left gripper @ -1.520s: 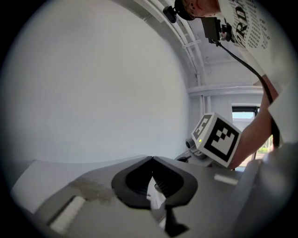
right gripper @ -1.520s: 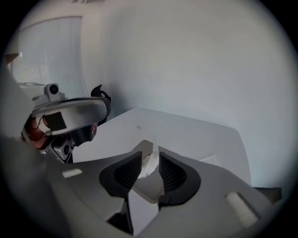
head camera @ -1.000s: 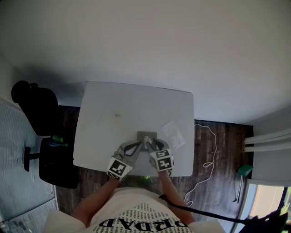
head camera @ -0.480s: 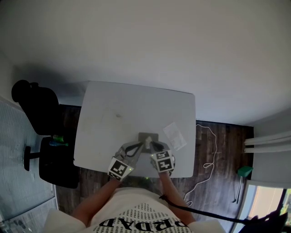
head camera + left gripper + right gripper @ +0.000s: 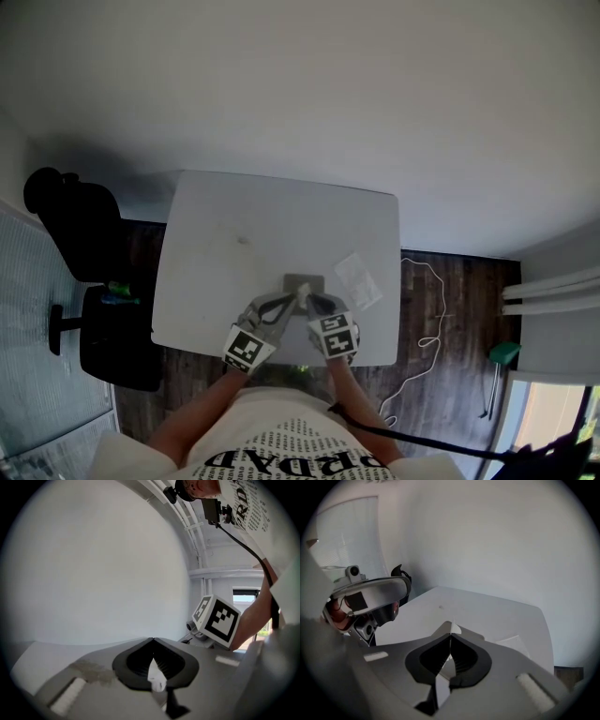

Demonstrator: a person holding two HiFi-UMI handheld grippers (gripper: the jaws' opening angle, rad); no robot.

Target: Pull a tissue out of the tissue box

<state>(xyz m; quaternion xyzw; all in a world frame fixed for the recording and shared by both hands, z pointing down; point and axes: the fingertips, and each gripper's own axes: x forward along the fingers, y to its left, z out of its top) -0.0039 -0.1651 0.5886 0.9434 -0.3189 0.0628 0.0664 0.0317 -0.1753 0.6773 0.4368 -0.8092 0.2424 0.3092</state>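
Poking from the tissue box (image 5: 302, 280) is a tissue (image 5: 455, 629).

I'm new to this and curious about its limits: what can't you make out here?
Tissue box: head view, too small to show its opening.
Tissue: right gripper view, only a tip shows past the shut right gripper.
Clear packet: head view, too small to identify.
Left gripper: its own view cannot settle whether it pinches anything.
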